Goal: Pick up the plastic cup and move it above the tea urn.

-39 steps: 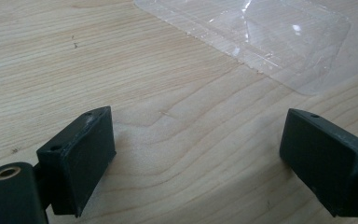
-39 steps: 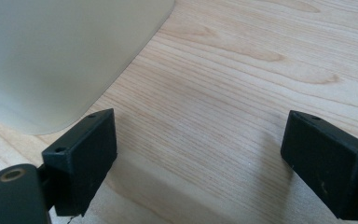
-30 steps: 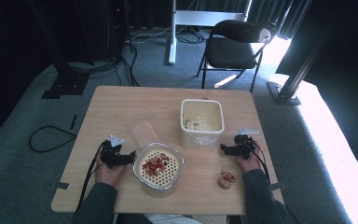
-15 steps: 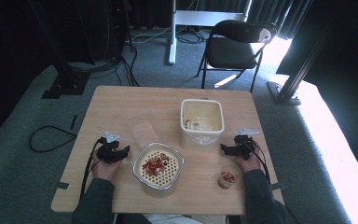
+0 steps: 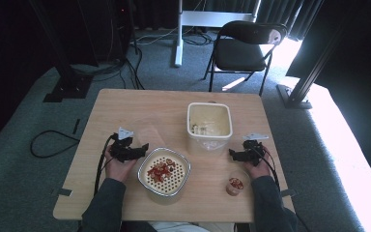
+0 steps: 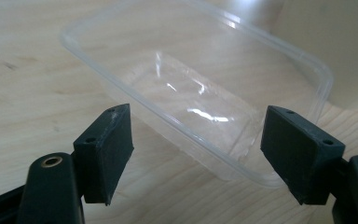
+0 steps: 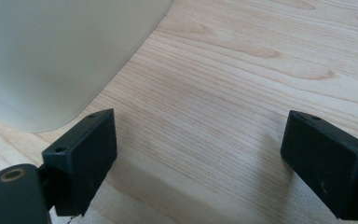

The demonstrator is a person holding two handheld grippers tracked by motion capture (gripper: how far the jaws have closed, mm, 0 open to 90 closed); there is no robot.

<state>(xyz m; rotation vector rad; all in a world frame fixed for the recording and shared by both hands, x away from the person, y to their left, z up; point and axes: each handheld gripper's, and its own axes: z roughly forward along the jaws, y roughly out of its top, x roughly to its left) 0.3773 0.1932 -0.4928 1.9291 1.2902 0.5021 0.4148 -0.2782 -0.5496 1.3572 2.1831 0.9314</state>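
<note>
- Since the earlier frames, your left gripper [image 5: 142, 147] has shifted toward the clear plastic tray [image 6: 200, 88]; its jaws have just been opening and now stand wide, nothing between them.
- Tray lies just ahead of the jaws, near rim facing you, ready for a rim grip.
- Right gripper [image 5: 232, 153] rests wide and empty beside the white tub [image 5: 209, 126].
- Bare table [image 5: 125, 104] beyond the tray offers room; the colander [image 5: 164, 171] crowds your near side.
</note>
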